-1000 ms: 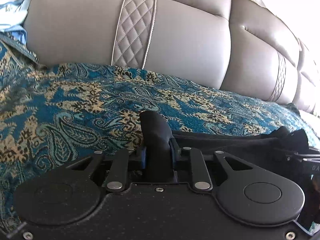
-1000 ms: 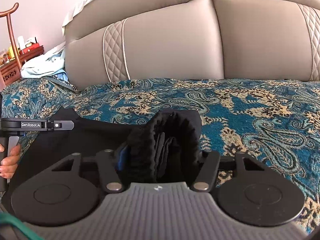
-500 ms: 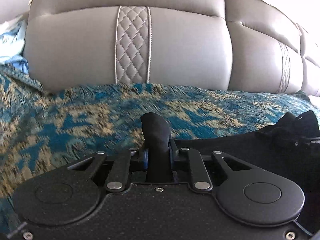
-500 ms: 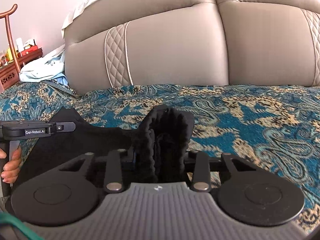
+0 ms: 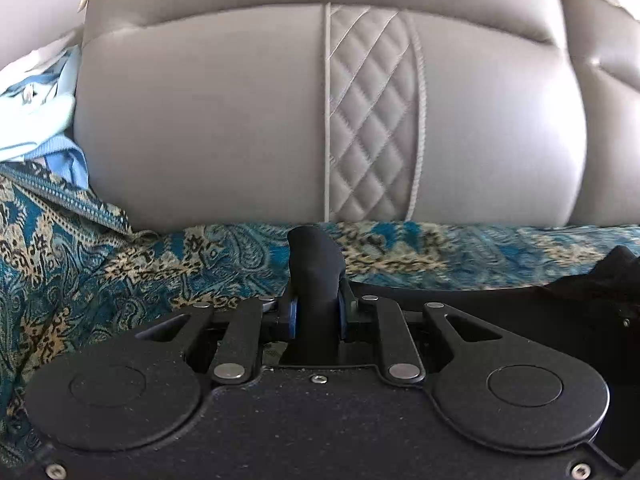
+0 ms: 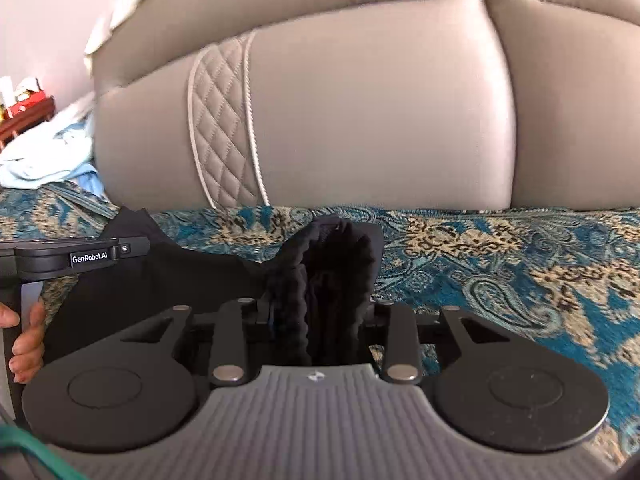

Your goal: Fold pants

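The black pants (image 5: 480, 300) lie on the patterned sofa cover, stretched between both grippers. My left gripper (image 5: 316, 308) is shut on a thin fold of the black fabric, which pokes up between its fingers. In the right wrist view the gathered, ribbed waistband of the pants (image 6: 324, 280) fills my right gripper (image 6: 320, 316); the jaws are opening slightly while the pads still press on the bunch. The left gripper's body (image 6: 68, 258) and the hand (image 6: 28, 344) holding it show at the far left of that view, with pants cloth (image 6: 180, 280) spanning between.
The grey sofa backrest (image 5: 240, 120) rises close ahead, with a quilted strip (image 5: 372, 120). The teal and gold patterned cover (image 6: 500, 264) spreads to the right. Light blue clothes (image 5: 36, 112) are heaped at the left, by a wooden side table (image 6: 24, 116).
Both grippers have carried the pants edge toward the sofa backrest, which now looms larger and nearer. The waistband bunch in the right gripper looks a little narrower than a second ago.
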`<state>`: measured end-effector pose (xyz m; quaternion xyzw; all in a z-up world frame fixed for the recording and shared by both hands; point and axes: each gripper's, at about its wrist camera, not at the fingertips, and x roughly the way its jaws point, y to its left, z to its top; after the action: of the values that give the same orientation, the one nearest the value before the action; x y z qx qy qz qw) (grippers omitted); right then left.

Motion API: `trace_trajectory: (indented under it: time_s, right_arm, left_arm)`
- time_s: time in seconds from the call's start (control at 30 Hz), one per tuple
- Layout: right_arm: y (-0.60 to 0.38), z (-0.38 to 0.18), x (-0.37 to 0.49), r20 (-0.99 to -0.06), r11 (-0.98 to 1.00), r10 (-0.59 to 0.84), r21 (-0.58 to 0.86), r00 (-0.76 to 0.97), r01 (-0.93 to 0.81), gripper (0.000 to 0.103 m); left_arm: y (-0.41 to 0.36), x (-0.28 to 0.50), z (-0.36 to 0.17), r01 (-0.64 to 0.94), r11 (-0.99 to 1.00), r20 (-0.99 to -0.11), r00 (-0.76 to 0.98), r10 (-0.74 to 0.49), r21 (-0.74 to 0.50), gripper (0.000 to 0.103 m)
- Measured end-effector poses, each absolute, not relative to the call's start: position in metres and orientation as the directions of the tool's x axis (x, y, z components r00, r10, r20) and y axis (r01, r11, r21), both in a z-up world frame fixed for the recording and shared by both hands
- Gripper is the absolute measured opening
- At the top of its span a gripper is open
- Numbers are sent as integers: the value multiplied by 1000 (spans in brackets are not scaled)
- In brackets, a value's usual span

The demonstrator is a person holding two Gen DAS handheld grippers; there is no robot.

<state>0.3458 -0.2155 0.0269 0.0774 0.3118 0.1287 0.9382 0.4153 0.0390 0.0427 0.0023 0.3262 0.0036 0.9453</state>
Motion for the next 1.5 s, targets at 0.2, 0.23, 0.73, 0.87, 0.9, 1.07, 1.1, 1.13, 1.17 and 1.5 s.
trace_trajectory:
  time_s: [0.2, 0.23, 0.73, 0.87, 0.9, 1.07, 1.1, 1.13, 1.17, 1.5]
  right_arm:
    - [-224, 8, 353, -590, 968, 233, 216, 773, -126, 78]
    - [-225, 7, 354, -590, 968, 230, 221, 774, -119, 78]
    - [-226, 35, 314, -542, 992, 112, 111, 833, -61, 103]
    - [-230, 49, 271, -502, 996, 82, 82, 861, -47, 103]
    - [-231, 52, 258, -489, 996, 77, 74, 869, -47, 103]
    - [-227, 50, 196, -442, 998, 63, 38, 895, -52, 103]
    - [-225, 48, 187, -437, 998, 57, 30, 898, -48, 103]
    - [-223, 45, 179, -435, 999, 49, 24, 899, -43, 103]
    - [-221, 42, 169, -431, 999, 44, 21, 901, -39, 103]
    - [-199, 20, 119, -430, 999, 9, 32, 903, 5, 103]
  left_arm:
    - [41, 418, 20, -20, 1000, -631, 775, 29, 21, 30]
    - [42, 419, 18, -26, 999, -637, 770, 32, 18, 32]
    - [45, 370, 51, -70, 996, -632, 770, 84, 46, 83]
    - [47, 321, 68, -58, 998, -615, 787, 52, 10, 91]
    - [47, 307, 71, -50, 999, -610, 791, 37, -5, 95]
    - [37, 243, 72, -48, 999, -600, 799, 28, -17, 99]
    - [34, 234, 69, -48, 999, -600, 799, 31, -13, 99]
    - [31, 224, 67, -46, 999, -601, 799, 34, -5, 99]
    - [28, 215, 65, -46, 999, -601, 798, 40, 5, 100]
    - [15, 161, 35, -66, 998, -628, 777, 52, 1, 102]
